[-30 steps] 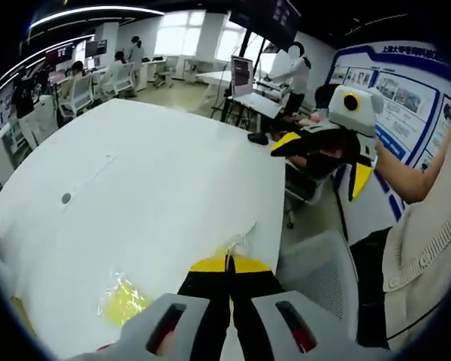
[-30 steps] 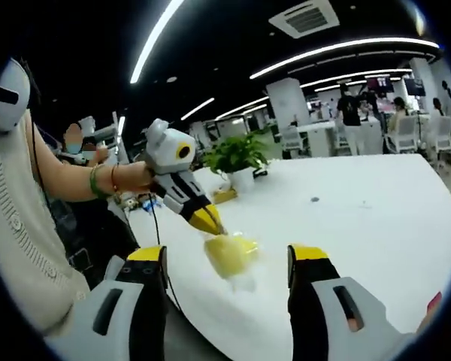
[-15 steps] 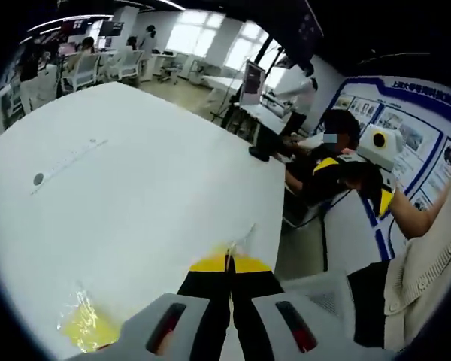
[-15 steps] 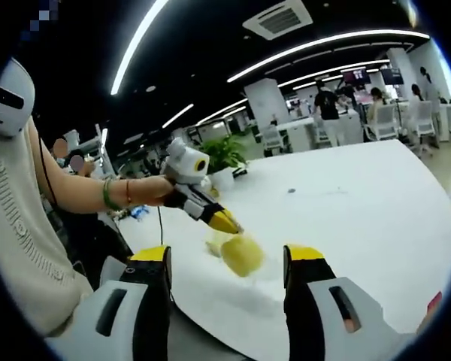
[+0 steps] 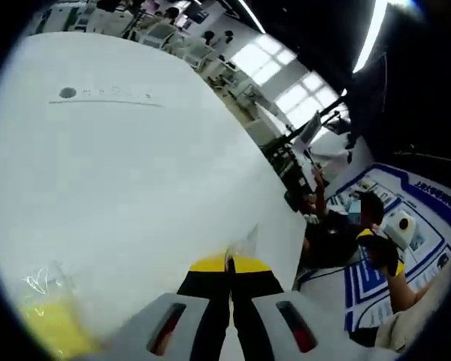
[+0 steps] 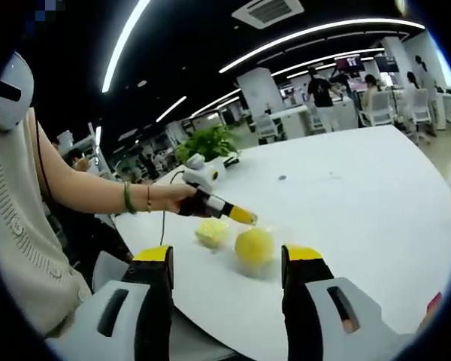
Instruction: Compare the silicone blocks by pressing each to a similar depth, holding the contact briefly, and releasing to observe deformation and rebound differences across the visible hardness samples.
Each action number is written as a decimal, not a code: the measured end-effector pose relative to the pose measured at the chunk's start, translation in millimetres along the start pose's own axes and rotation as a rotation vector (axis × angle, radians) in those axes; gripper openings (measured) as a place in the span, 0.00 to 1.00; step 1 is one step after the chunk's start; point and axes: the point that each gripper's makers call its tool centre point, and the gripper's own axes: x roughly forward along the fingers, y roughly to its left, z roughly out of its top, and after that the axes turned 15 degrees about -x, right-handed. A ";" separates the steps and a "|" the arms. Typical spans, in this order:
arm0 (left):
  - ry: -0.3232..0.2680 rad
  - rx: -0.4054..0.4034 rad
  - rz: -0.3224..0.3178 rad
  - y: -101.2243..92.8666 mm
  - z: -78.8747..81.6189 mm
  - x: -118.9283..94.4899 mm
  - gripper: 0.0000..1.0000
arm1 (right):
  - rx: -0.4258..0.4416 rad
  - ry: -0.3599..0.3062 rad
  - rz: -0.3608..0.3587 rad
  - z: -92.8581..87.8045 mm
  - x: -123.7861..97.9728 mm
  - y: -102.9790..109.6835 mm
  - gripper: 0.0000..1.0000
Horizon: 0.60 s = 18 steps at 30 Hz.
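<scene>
A yellow silicone block (image 6: 254, 244) in a clear bag sits low over the white table (image 6: 361, 195), between my right gripper's open jaws. My left gripper (image 6: 246, 218), held by a hand, is shut on the top of that bag. A second bagged yellow block (image 6: 212, 232) lies just left of it. In the left gripper view my left gripper (image 5: 228, 263) is shut with a clear bag corner (image 5: 244, 239) sticking out of its tips. The other yellow block (image 5: 49, 327) lies at the lower left. My right gripper (image 6: 227, 259) holds nothing and is also seen far off (image 5: 395, 226).
A potted plant (image 6: 210, 143) stands at the table's far left corner. A small round insert (image 5: 68, 93) is set in the tabletop. The table edge (image 6: 210, 316) runs close in front of my right jaws. People and chairs (image 6: 376, 105) are beyond the table.
My left gripper has carried the bagged block further from the right gripper and lower toward the table. A second yellow block has come into the right gripper view.
</scene>
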 end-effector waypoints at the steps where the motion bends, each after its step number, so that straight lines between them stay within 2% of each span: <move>1: -0.007 -0.003 0.010 5.9 3.2 1.3 0.00 | 0.007 0.003 -0.002 -1.1 -0.1 -2.0 0.52; 3: -0.024 -0.030 0.012 11.6 8.4 4.1 0.00 | 0.014 0.008 -0.002 -2.9 0.2 -4.9 0.49; 5: -0.070 -0.111 0.010 21.1 17.6 8.8 0.00 | 0.022 0.020 0.000 -6.1 2.0 -8.2 0.48; 6: -0.072 -0.119 0.015 25.5 18.8 9.8 0.00 | 0.028 0.025 0.001 -6.8 3.1 -8.9 0.48; 7: -0.075 -0.090 0.052 35.2 20.5 11.6 0.00 | 0.028 0.028 0.004 -7.0 4.2 -9.9 0.48; 8: -0.070 -0.094 0.069 40.2 20.8 12.4 0.00 | 0.028 0.030 0.006 -6.9 5.0 -10.5 0.48; 12: -0.066 -0.112 0.093 52.4 26.7 16.6 0.00 | 0.032 0.032 0.002 -6.6 7.3 -15.4 0.49; 16: -0.060 -0.106 0.144 66.9 29.2 19.3 0.00 | 0.042 0.035 -0.002 -8.6 9.2 -16.6 0.49; 18: -0.054 -0.095 0.189 77.4 28.2 20.3 0.00 | 0.049 0.044 0.003 -11.6 11.4 -15.0 0.49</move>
